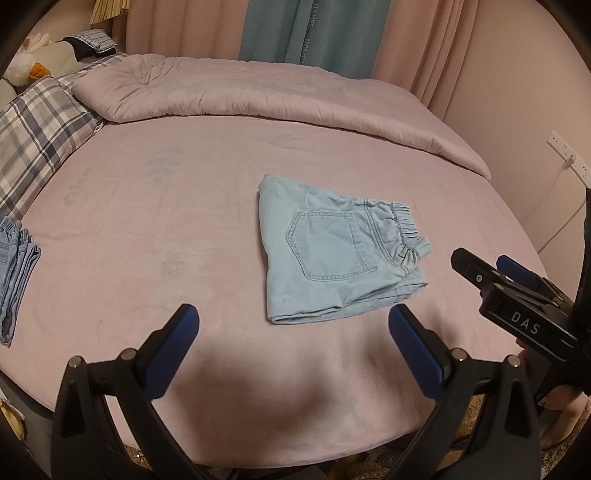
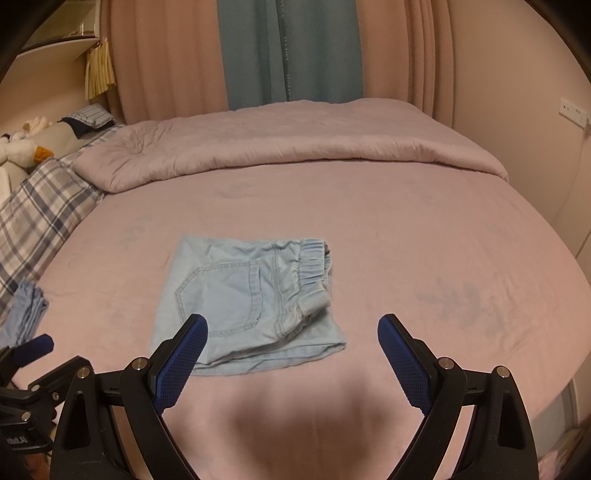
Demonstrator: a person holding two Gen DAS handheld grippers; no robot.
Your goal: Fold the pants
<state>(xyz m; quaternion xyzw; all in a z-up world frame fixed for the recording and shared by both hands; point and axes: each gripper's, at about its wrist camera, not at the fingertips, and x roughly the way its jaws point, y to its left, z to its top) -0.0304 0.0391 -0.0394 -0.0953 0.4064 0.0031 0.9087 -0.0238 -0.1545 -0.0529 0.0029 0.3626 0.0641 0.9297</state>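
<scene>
Pants point(image 1: 332, 247) lie folded square, pocket up; both grippers' fingers point(image 2: 184, 354) spread, released.

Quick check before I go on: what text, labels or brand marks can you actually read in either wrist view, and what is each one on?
"DAS": white letters on the black body of the right gripper, seen in the left wrist view.
"HOME", running vertically and partly legible, woven into the teal curtain.
White label on the left gripper body at the right wrist view's lower left edge: too cut off and blurred to read.
Folded pants: no readable tag.
</scene>
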